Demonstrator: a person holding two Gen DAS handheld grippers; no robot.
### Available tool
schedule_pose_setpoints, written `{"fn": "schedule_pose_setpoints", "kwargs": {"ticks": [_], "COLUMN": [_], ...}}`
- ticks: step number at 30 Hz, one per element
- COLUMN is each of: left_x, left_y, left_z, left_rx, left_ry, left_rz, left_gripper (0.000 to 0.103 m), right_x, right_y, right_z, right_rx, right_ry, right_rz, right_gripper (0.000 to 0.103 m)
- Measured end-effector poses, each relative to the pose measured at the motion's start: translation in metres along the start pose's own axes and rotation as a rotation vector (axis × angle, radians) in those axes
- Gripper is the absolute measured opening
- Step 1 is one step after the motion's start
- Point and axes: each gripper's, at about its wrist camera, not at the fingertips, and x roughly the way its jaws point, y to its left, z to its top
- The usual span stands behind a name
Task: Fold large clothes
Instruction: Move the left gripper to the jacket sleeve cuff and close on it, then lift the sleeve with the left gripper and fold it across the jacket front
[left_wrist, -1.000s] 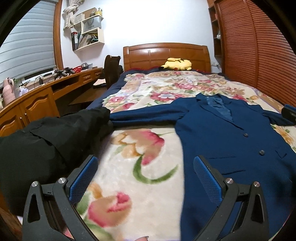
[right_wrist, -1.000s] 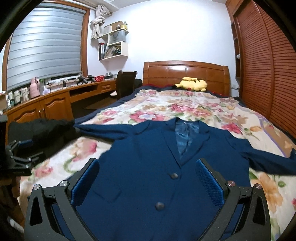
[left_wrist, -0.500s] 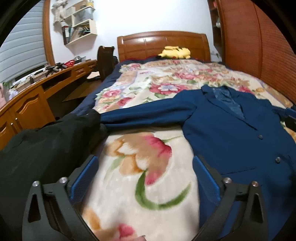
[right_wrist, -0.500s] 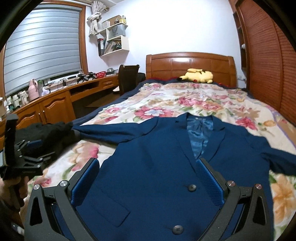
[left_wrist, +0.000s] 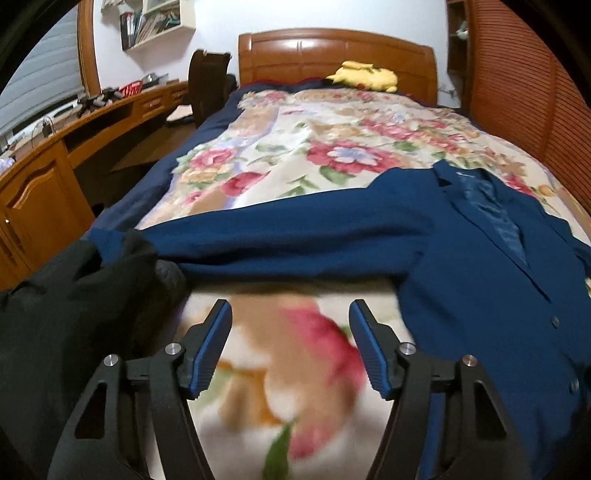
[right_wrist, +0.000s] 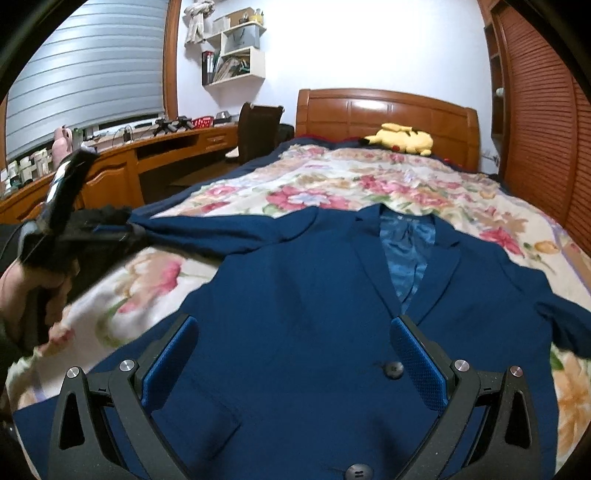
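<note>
A dark blue suit jacket (right_wrist: 314, 277) lies front up on the floral bedspread (right_wrist: 369, 184), buttons closed and collar toward the headboard. Its left sleeve (left_wrist: 295, 236) stretches sideways to the bed's left edge. My left gripper (left_wrist: 290, 325) hovers just short of that sleeve, jaws closing, with only bedspread showing between them. In the right wrist view the left gripper (right_wrist: 74, 236) is in a hand near the sleeve's cuff. My right gripper (right_wrist: 293, 328) stands open over the jacket's front, near a button (right_wrist: 392, 369).
A black garment (left_wrist: 55, 314) is heaped at the bed's left edge, touching the cuff. A yellow plush toy (left_wrist: 364, 75) lies by the wooden headboard (left_wrist: 332, 51). A desk (left_wrist: 55, 158) and chair (left_wrist: 207, 81) stand left, louvred wardrobe doors (left_wrist: 524, 92) right.
The left gripper has moved forward toward the sleeve and its jaws have narrowed. The right gripper has crept forward over the jacket's front and stays open.
</note>
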Motion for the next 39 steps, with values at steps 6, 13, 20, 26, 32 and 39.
{"fn": "schedule_pose_setpoints", "kwargs": {"ticks": [6, 13, 20, 26, 32, 39], "left_x": [0.041, 0.075, 0.095, 0.101, 0.079, 0.013], "left_y": [0.012, 0.029, 0.036, 0.035, 0.022, -0.012], "left_z": [0.014, 0.019, 0.026, 0.029, 0.039, 0.033], "left_rx": [-0.094, -0.224, -0.281, -0.259, -0.188, -0.102], "left_ry": [0.068, 0.129, 0.14, 0.157, 0.124, 0.014], "left_rz": [-0.007, -0.029, -0.031, -0.015, -0.023, -0.088], "left_gripper": [0.067, 0.067, 0.067, 0.023, 0.002, 0.001], "right_x": [0.007, 0.007, 0.009, 0.009, 0.004, -0.012], "right_y": [0.009, 0.012, 0.009, 0.01, 0.01, 0.003], "right_z": [-0.001, -0.002, -0.002, -0.003, -0.002, -0.004], "right_rx": [-0.023, -0.022, -0.008, -0.009, -0.02, -0.008], "right_ry": [0.03, 0.042, 0.042, 0.038, 0.022, 0.006], "right_rz": [0.005, 0.015, 0.023, 0.024, 0.003, 0.001], "right_gripper": [0.103, 0.103, 0.103, 0.103, 0.103, 0.103]}}
